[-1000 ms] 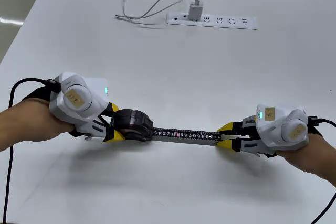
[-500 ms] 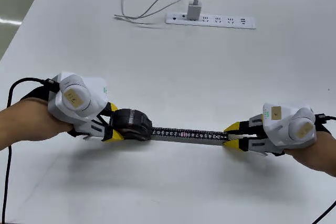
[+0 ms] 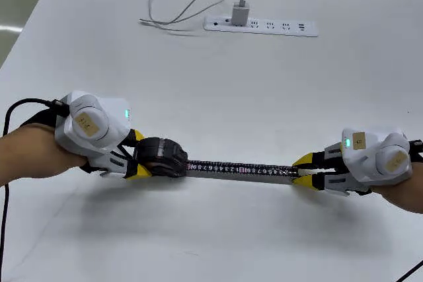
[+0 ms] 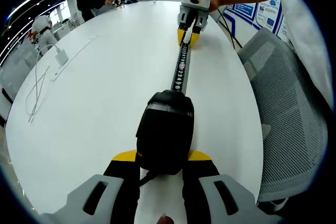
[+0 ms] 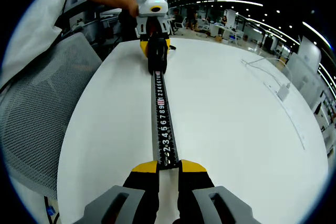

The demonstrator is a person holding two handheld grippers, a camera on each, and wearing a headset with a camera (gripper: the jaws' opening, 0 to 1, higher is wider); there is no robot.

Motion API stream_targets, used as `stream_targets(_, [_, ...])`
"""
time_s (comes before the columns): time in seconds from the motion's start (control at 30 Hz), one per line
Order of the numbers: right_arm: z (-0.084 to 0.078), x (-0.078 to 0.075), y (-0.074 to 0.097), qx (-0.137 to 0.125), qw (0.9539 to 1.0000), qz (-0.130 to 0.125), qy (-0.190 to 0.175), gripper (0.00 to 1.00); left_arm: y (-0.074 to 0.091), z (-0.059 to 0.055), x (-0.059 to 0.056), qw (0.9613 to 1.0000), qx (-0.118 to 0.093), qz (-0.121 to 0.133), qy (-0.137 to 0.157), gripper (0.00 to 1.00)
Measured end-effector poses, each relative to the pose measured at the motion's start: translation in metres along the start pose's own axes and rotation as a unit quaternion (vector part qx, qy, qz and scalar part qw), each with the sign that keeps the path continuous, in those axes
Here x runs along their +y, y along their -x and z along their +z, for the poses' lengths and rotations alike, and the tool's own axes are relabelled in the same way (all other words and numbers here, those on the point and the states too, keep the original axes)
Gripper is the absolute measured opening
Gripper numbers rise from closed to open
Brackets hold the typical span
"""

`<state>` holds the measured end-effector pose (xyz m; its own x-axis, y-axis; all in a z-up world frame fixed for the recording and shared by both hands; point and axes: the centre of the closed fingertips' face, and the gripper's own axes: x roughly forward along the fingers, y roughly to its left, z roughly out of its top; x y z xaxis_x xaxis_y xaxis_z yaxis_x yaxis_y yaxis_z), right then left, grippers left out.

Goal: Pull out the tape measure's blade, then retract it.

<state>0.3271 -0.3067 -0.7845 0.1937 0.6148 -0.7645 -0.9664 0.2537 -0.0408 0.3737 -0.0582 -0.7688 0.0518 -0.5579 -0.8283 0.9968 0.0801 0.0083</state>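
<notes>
The black tape measure case (image 3: 162, 157) rests on the white table (image 3: 218, 97), and my left gripper (image 3: 139, 156) is shut on it. In the left gripper view the case (image 4: 165, 131) sits between the yellow-tipped jaws of that gripper (image 4: 164, 157). The black numbered blade (image 3: 241, 170) stretches rightward out of the case, low over the table. My right gripper (image 3: 304, 170) is shut on the blade's end. The right gripper view has the blade (image 5: 163, 119) running away from the right gripper (image 5: 168, 167) toward the case (image 5: 157, 53).
A white power strip (image 3: 261, 26) with a plugged-in charger (image 3: 239, 14) and a looped grey cable (image 3: 185, 1) lies at the table's far side. A grey mesh chair (image 4: 286, 103) stands beside the table edge. People stand in the room beyond.
My right gripper has moved right with the blade's end, and more blade now shows out of the case. The left gripper and case have stayed nearly in place.
</notes>
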Motion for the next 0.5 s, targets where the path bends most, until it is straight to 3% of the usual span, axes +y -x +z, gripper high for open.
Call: stream_targets(0.5, [-0.022,-0.003,0.019,0.026,0.9996,-0.006,-0.003,0.09,-0.001,0.001,0.000,1.0000,0.000,0.000,-0.003,0.26])
